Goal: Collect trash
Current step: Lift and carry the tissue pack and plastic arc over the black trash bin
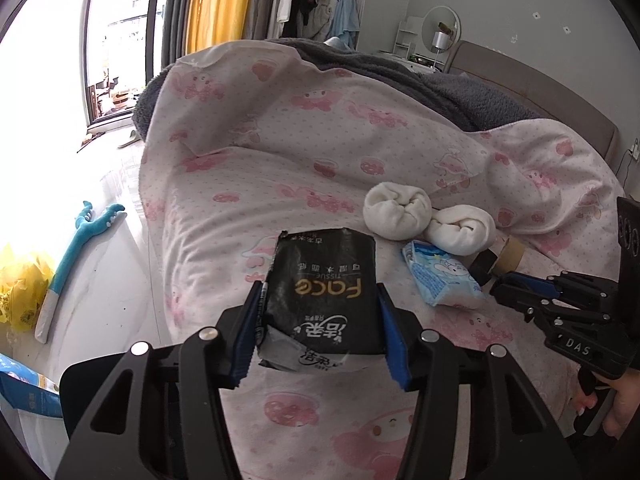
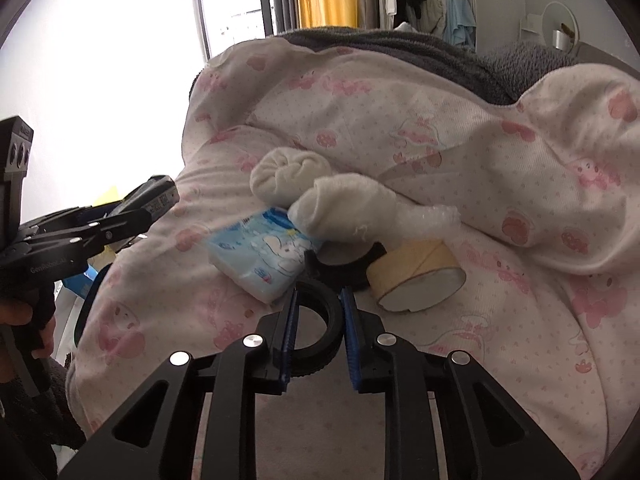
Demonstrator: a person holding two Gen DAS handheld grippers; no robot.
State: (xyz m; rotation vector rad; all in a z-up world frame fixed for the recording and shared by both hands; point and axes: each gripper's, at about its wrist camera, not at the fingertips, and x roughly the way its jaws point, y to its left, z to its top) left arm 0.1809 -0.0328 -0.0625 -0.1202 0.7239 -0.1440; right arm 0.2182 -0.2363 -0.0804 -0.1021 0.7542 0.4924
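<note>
My left gripper (image 1: 318, 320) has its blue-padded fingers (image 1: 250, 332) spread about as wide as the black crinkled plastic tissue pack with gold "Face" lettering (image 1: 324, 292) and pressed against its two sides, holding it just above the pink-patterned white quilt on the bed (image 1: 280, 160). My right gripper (image 2: 319, 330) has its fingers (image 2: 289, 332) drawn in narrow, clamped on the rim of a black plastic ring (image 2: 332, 320) that stands on edge between them. Just beyond that ring lies a second black ring (image 2: 344, 266), touching a beige roll of tape (image 2: 416, 276) on its right and a light blue soft tissue packet (image 2: 264, 254) on its left. Two rolled white socks (image 2: 320, 196) rest behind these, one lying over the blue packet's far edge. A yellow plastic bag (image 1: 20, 284) sits on the floor to the left of the bed; I cannot tell what it contains.
</note>
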